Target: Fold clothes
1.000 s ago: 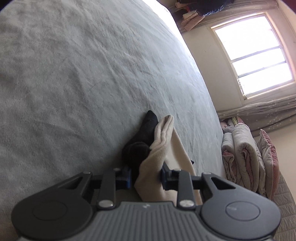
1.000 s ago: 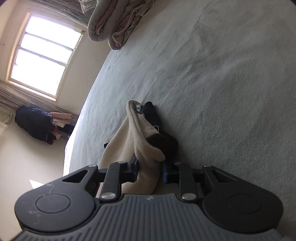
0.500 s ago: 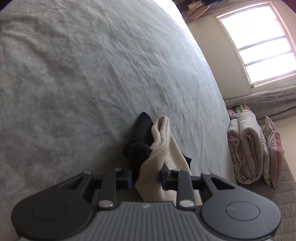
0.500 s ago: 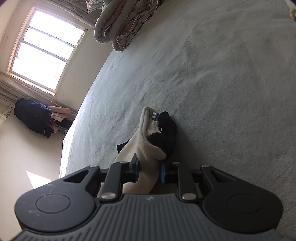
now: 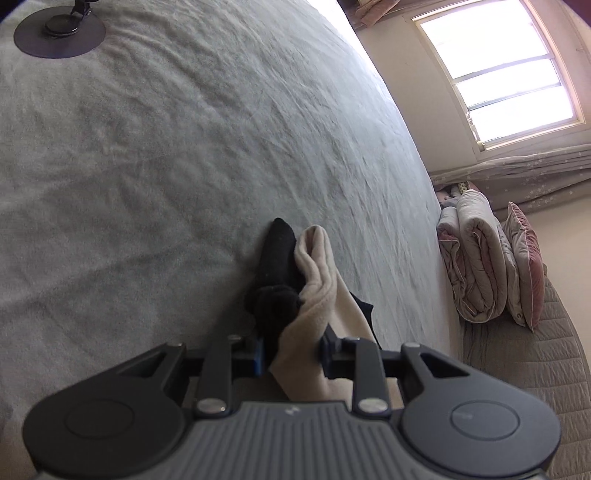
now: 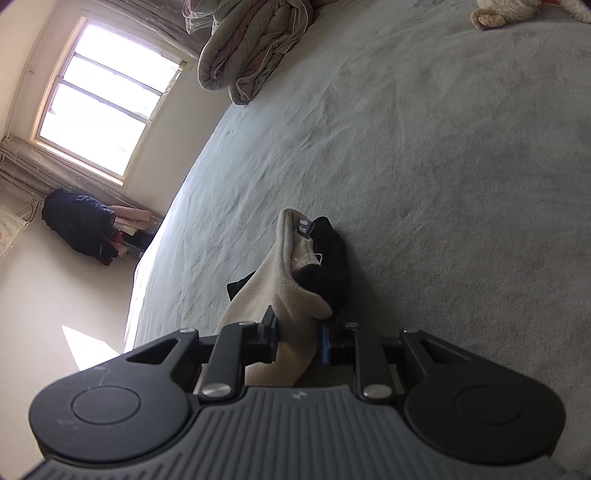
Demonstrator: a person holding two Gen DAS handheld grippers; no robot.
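Note:
A beige fleece garment with black parts (image 5: 314,288) is bunched and held up over a grey bed (image 5: 166,166). My left gripper (image 5: 291,350) is shut on one edge of it, black fabric on the left of the pinch and beige on the right. In the right wrist view the same garment (image 6: 295,288) shows a small label near its top fold, and my right gripper (image 6: 297,336) is shut on its beige cloth. The lower part of the garment hangs out of sight behind the gripper bodies.
A round dark stand base (image 5: 59,35) sits on the bed at far left. Rolled quilts and a pink pillow (image 5: 480,258) lie at the bed's end, also seen as quilts (image 6: 251,48). A plush toy (image 6: 517,11) lies far right. Clothes hang by the window (image 6: 81,225).
Both grippers have carried the garment across the bed, still gripping it. The stand base and the plush toy have come into view, and the quilts have shifted in frame.

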